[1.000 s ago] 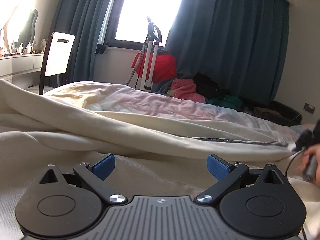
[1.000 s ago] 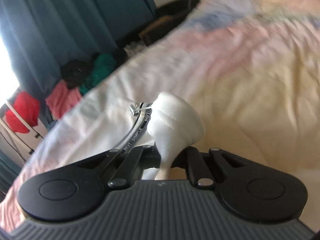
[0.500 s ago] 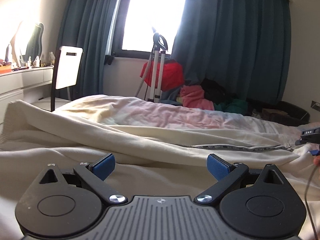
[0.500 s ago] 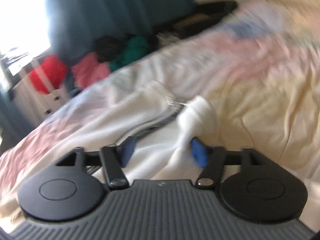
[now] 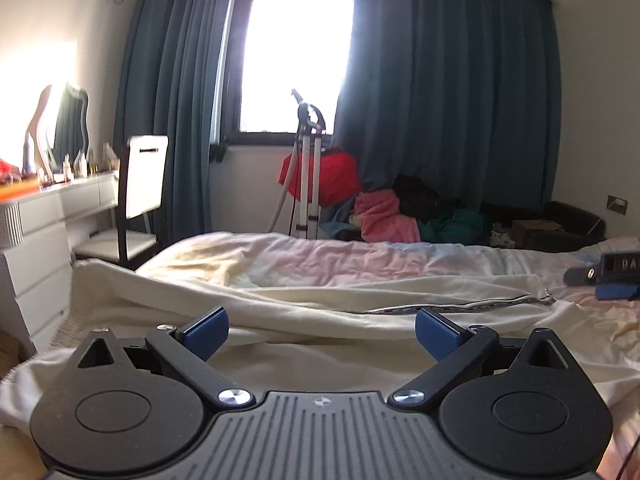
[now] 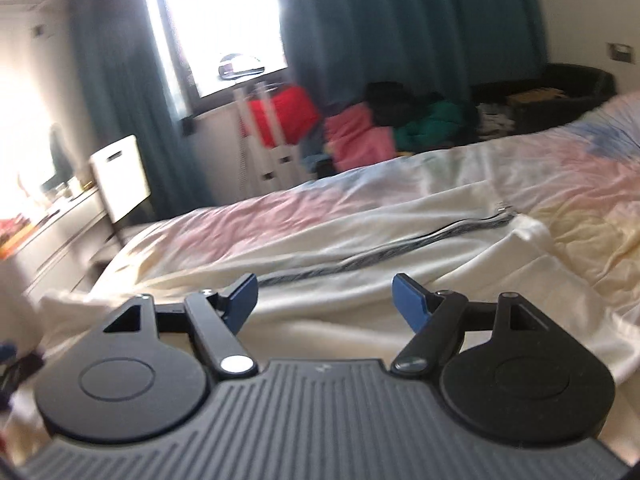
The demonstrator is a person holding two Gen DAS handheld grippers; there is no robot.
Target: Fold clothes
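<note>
Lying across the bed [image 5: 360, 256] is a cream zip-up garment [image 5: 304, 312], spread out and loosely rumpled, long axis running left-right in both wrist views. Its zipper [image 5: 460, 307] follows that axis, dark-and-white tape, with the metal end toward the right side of the bed; in the right wrist view the zipper [image 6: 384, 256] runs diagonally up to the right. Bedsheet under it is pastel pink, yellow and blue.

Left gripper [image 5: 322, 334] sits low over the garment's near edge, 2 blue-padded fingers [image 5: 208, 330] spread wide apart, nothing between them. Cannot tell if the fingertips touch the cloth. Right gripper [image 6: 325, 299] also has its blue fingers [image 6: 408, 300] spread apart and empty, with cream cloth below the gap. The right gripper shows at the far right edge of the left wrist view [image 5: 612, 280], above the sheet, just beyond the zipper end.

Beyond the bed: a dark low basket or bin [image 5: 560, 226] against the wall on the right, something brownish inside, contents unclear. A clothes pile [image 5: 404, 216] on the floor by the teal curtains [image 5: 440, 100]: pink, black, green items, plus something red [image 5: 328, 178] behind a white upright stand [image 5: 308, 184]. White chair [image 5: 144, 184] and white dresser [image 5: 44, 236] at left, small bottles on top, too small to identify. Right wrist view is motion-blurred.
</note>
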